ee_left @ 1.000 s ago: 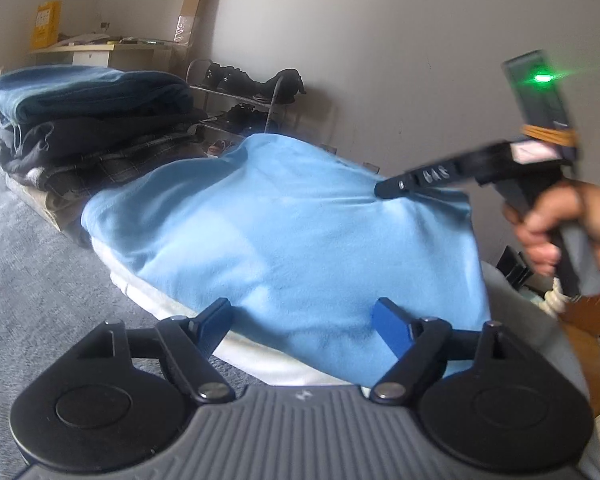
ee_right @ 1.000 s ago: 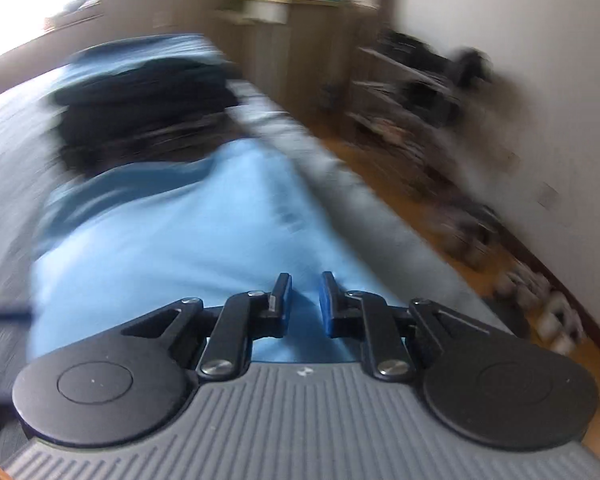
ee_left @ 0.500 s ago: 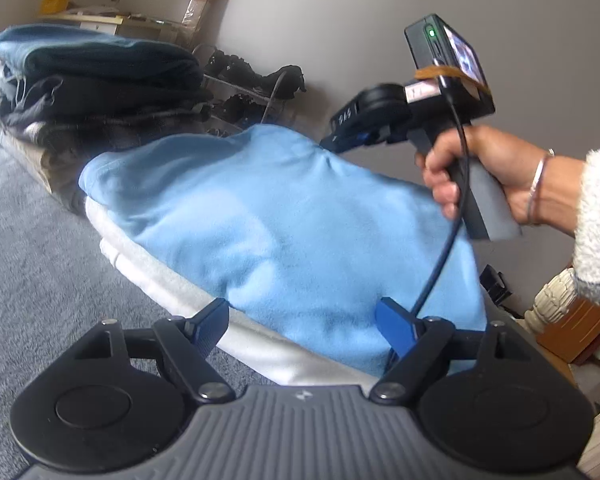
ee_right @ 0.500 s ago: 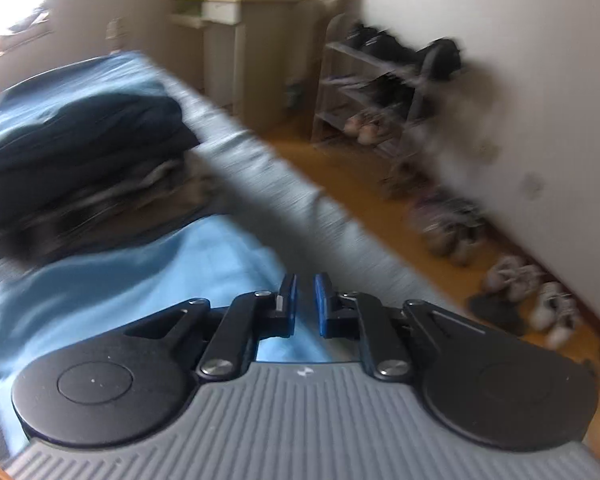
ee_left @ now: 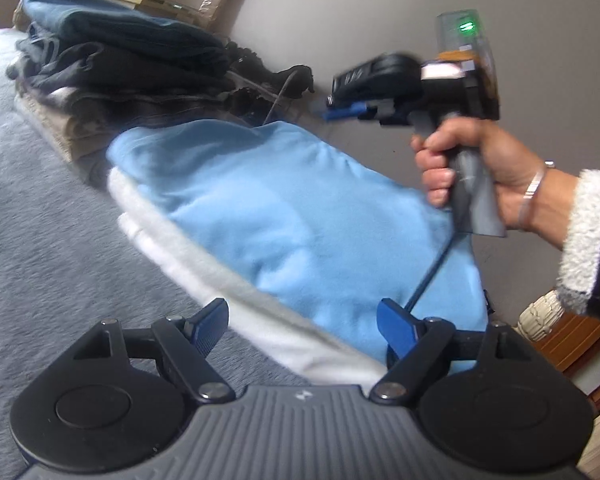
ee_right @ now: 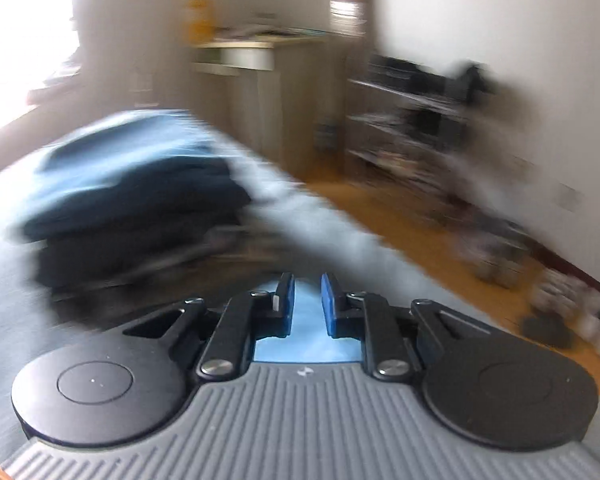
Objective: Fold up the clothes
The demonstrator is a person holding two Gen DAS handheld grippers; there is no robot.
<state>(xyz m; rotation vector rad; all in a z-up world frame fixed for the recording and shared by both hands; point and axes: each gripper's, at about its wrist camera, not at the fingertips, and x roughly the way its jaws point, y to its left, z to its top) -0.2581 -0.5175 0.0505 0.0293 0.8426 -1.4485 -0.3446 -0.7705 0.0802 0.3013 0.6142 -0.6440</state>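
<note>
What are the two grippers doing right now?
Left gripper: open, holding nothing, at the light blue garment's edge.
Right gripper: nearly closed, jaws opening, holding nothing.

both wrist cams low, fwd-facing, sharing clothes stack [ee_left: 116, 68]

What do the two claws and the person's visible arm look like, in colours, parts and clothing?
Each claw, left and right, has blue ribbed pads on black linkage arms, two round black discs and a grey ridged body. The right one carries a grey handle, a black cable and a green light. The hand wears a silver bangle, and the dark sleeve has a white fleecy cuff.
</note>
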